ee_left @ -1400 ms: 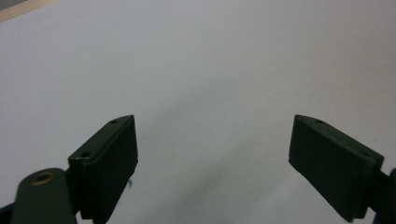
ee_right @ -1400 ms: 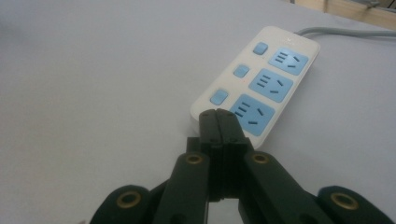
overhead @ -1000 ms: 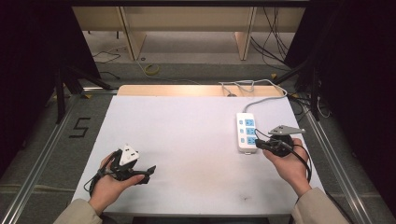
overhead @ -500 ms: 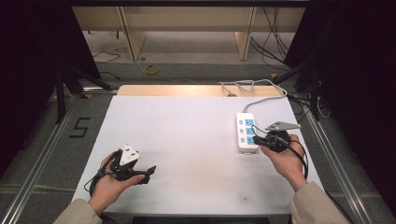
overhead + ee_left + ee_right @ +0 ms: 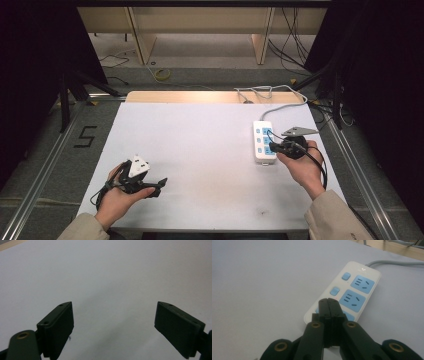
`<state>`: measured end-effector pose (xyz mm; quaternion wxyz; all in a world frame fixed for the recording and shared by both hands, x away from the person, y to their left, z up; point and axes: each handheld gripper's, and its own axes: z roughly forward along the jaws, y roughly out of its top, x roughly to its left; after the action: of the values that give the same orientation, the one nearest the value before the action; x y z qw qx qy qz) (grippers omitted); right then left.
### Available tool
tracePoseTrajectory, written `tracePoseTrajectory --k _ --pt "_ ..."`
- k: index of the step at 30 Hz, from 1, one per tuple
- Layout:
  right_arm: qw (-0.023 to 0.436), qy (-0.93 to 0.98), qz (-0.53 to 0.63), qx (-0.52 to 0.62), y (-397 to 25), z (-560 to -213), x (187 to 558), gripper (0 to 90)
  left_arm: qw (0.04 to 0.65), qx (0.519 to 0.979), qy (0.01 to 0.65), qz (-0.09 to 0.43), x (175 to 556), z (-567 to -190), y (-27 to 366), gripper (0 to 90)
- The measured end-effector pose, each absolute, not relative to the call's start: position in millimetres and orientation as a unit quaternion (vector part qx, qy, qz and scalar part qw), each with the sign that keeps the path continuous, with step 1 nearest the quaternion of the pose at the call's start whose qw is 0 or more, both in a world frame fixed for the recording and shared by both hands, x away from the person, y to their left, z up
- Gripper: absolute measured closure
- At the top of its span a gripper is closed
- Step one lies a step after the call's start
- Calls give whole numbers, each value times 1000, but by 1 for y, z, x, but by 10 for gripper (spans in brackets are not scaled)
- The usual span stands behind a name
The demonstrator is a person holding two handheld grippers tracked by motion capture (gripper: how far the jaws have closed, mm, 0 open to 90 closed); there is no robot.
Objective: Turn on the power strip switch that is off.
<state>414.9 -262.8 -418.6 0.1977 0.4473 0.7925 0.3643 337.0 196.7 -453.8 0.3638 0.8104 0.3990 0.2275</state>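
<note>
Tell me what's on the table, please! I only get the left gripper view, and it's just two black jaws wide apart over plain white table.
Observer: A white power strip with blue sockets lies on the right side of the table.
Operator: Is the other gripper near it?
Observer: Yes. The right gripper has its jaws shut, with the tips over the strip's near end. I cannot tell whether they touch it.
Operator: Is the strip plugged in somewhere?
Observer: A grey cable leaves its far end toward the table's back edge. I cannot see where it ends.
</note>
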Motion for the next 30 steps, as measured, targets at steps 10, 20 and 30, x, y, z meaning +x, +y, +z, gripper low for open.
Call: tracePoseTrajectory --k 10,20,30 --pt "199 792 361 451 -262 -419 421 900 362 812 398 228 337 -454 197 153" --pt "202 791 358 453 -260 -418 428 900 362 812 399 224 337 -454 196 153" --pt "203 791 356 454 -259 -418 433 900 362 812 399 224 337 -454 196 153"
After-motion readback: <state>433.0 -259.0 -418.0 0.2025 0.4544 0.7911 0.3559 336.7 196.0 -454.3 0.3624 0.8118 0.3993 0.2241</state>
